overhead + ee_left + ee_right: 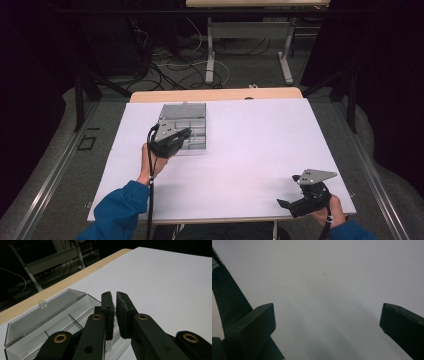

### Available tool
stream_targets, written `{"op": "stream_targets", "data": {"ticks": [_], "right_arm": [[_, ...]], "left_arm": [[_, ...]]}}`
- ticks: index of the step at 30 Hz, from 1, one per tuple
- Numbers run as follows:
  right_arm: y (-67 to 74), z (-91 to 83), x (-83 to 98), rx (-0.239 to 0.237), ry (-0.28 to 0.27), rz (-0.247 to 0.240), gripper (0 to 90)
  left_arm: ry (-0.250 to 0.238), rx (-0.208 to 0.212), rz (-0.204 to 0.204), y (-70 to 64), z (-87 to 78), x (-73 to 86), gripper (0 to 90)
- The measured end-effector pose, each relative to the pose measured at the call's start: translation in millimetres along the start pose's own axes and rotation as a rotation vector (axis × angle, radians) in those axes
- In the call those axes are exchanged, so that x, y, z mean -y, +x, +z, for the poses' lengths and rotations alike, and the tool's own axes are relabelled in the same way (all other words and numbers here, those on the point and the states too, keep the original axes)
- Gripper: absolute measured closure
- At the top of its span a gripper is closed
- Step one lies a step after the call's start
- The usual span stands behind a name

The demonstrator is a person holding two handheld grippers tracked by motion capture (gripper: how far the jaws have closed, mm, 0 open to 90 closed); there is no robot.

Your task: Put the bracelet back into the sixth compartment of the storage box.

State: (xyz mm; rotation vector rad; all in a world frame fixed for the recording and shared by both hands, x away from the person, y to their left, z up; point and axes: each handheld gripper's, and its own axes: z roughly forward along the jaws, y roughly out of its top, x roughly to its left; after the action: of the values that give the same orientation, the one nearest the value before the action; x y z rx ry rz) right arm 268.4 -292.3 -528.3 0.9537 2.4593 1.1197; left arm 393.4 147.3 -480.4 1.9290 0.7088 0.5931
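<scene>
A clear plastic box point(189, 119) with dividers lies open on the white table point(250, 145), left of centre. My left gripper point(186, 135) hovers over the box's near side. In the left gripper view its jaws stand together with only a thin slit between the fingertips, so the left gripper point(115, 296) is shut. The open box point(37, 340) and its raised lid point(42, 313) lie below and to the left. A small pale bit under the jaws is too hidden to name. My right gripper point(288, 191) rests near the front right corner; the right gripper point(327, 320) is open over bare white surface.
The table's wooden far edge point(215, 94) runs behind the box. Beyond it stand the metal legs of another table point(210, 50) and loose cables point(170, 65) on the floor. A person's blue sleeve point(120, 210) comes in at the bottom left.
</scene>
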Motion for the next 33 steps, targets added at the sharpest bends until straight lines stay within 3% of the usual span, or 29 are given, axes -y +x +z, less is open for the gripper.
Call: {"op": "stream_targets", "data": {"ticks": [24, 33], "right_arm": [[0.4, 0.3, 0.0, 0.004, 0.001, 0.002, 0.0], [0.1, 0.2, 0.0, 0.000, 0.001, 0.001, 0.0]], "left_arm": [[0.006, -0.022, -0.004, 7.8, 17.3, -0.4, 85.0], [0.034, -0.013, -0.006, 11.1, 25.0, 0.5, 85.0]]}}
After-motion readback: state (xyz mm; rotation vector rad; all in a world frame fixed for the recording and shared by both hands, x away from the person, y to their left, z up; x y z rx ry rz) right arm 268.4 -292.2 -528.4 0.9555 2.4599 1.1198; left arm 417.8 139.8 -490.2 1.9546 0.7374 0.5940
